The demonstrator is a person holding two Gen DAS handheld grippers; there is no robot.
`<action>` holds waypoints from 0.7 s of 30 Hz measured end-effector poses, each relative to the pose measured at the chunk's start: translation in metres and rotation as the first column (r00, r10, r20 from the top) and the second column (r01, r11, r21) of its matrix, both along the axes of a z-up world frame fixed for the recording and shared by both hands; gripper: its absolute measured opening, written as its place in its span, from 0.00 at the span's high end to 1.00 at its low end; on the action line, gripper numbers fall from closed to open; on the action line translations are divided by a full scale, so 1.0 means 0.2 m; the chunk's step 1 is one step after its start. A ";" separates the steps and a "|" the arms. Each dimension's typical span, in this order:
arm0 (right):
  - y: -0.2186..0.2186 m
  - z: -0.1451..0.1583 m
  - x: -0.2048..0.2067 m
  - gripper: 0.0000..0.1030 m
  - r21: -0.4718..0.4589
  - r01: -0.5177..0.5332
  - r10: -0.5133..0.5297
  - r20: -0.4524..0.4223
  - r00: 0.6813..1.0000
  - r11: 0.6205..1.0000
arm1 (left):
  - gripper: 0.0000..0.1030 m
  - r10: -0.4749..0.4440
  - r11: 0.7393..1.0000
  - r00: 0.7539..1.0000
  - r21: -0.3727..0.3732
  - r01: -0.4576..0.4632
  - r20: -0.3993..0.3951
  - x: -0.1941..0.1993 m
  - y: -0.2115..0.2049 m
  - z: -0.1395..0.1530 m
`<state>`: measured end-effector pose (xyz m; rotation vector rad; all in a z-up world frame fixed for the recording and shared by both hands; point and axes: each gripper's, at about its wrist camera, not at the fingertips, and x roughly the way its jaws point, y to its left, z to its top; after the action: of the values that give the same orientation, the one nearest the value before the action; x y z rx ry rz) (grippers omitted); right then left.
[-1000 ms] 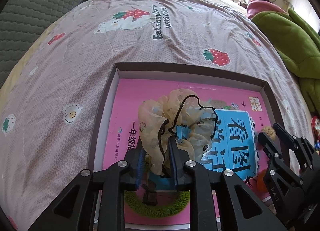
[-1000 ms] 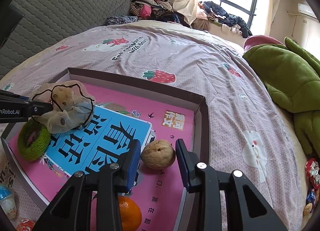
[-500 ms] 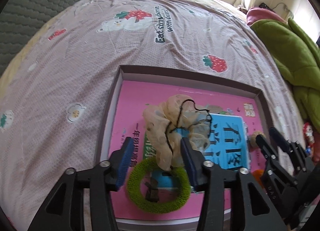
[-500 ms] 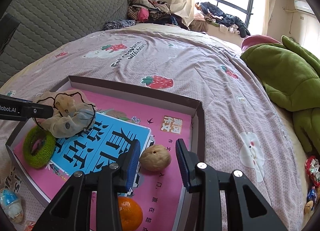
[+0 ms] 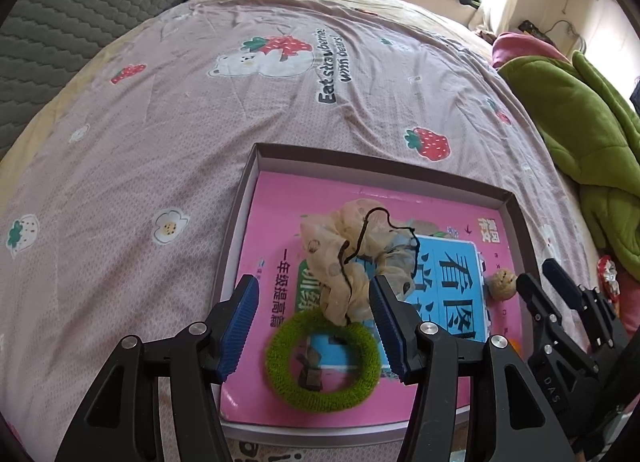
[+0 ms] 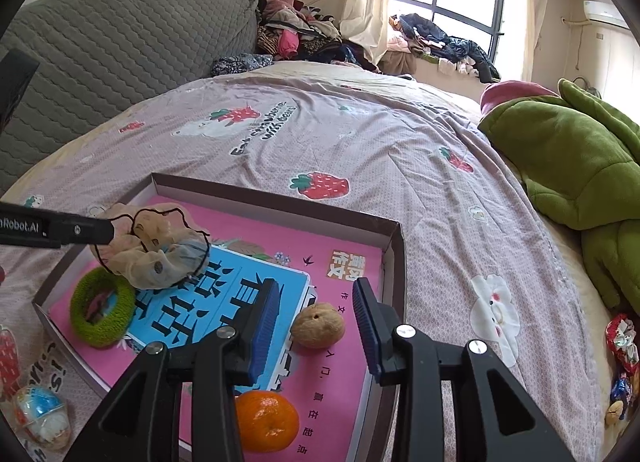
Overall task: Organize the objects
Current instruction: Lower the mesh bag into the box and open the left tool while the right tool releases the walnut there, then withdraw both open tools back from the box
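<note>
A shallow brown box on the bed holds a pink book. On the book lie a beige scrunchie, a green scrunchie, a walnut and an orange. My left gripper hovers over the two scrunchies. Its jaws are opening, and the beige scrunchie's near end lies loose between them, with neither pad on it. My right gripper is just above the walnut, its jaws opening. The walnut rests on the book between them with a gap on each side.
A green plush blanket fills the right side of the bed. A grey quilted headboard stands at the left, with piled clothes behind it. Candy wrappers lie at the right and a small toy outside the box's near left corner.
The left jaws spread and let go of the beige scrunchie, and the gripper drew back and up. The right jaws parted from the walnut, and that gripper rose a little.
</note>
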<state>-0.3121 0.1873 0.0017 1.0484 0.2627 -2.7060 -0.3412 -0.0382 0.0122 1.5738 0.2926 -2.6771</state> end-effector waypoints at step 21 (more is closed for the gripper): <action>0.02 0.21 0.19 0.50 -0.072 0.012 -0.016 -0.045 0.999 0.997 | 0.38 -0.018 0.990 0.996 -0.143 0.005 -0.089 0.27 0.03 0.11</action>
<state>-0.2739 0.1920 0.0446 0.9729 0.1657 -2.7329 -0.2863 -0.0328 0.0334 1.4231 0.0906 -2.7131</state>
